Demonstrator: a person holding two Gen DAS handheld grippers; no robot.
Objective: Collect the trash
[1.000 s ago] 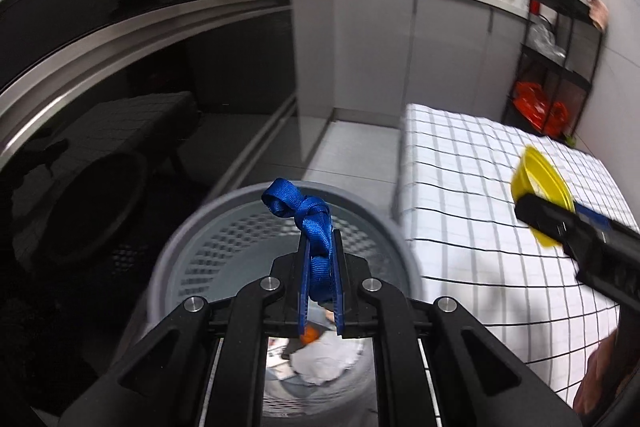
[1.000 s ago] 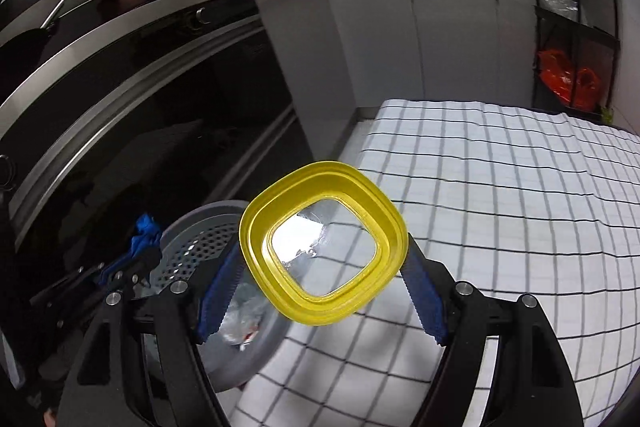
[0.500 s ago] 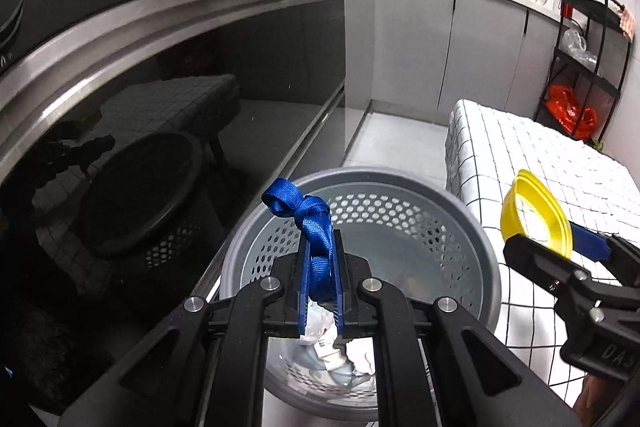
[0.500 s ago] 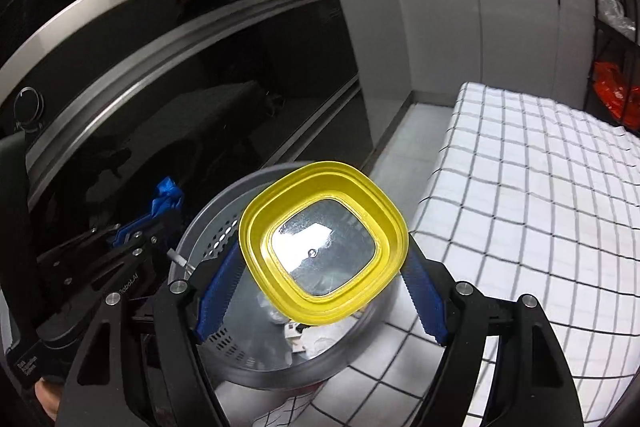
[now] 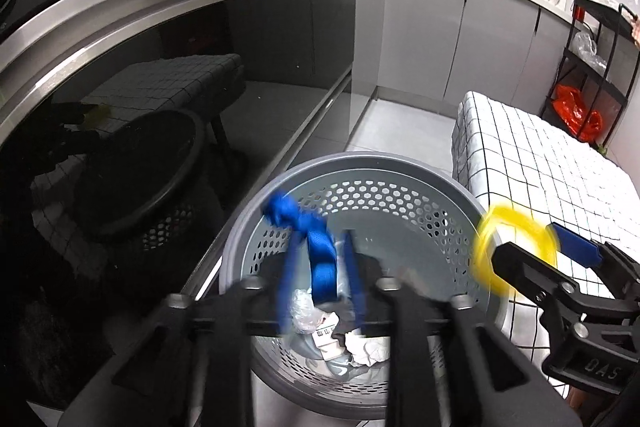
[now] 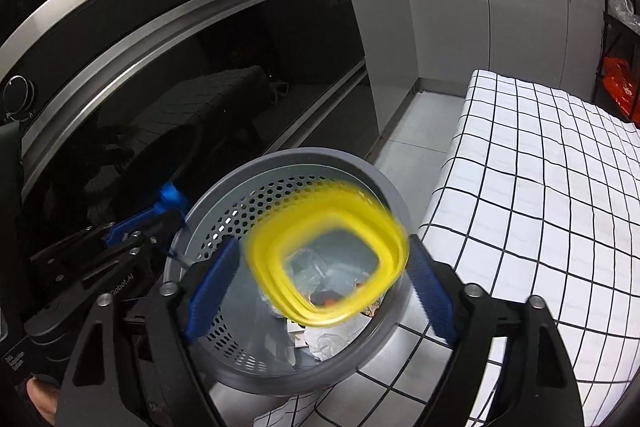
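A grey perforated trash bin (image 5: 400, 167) stands on the floor below both grippers, with crumpled paper and wrappers (image 5: 366, 349) inside. My left gripper (image 5: 320, 279) is open over the bin. The blue ribbon (image 5: 316, 247) is blurred between the spread fingers, loose and dropping. My right gripper (image 6: 320, 291) is open over the bin (image 6: 296, 157). The yellow lid (image 6: 328, 255) is blurred between its fingers, free of the pads and falling. The lid (image 5: 516, 251) also shows in the left wrist view at the bin's right rim.
A table with a white checked cloth (image 6: 560, 195) stands right of the bin. A dark glossy oven front (image 6: 200, 67) runs along the left. Grey cabinets (image 5: 460, 39) are at the back. A black rack holding red bags (image 5: 576, 111) stands at far right.
Both grippers have opened over the bin. The blue ribbon and the yellow lid have come free and are dropping. Both grippers also moved further over the bin.
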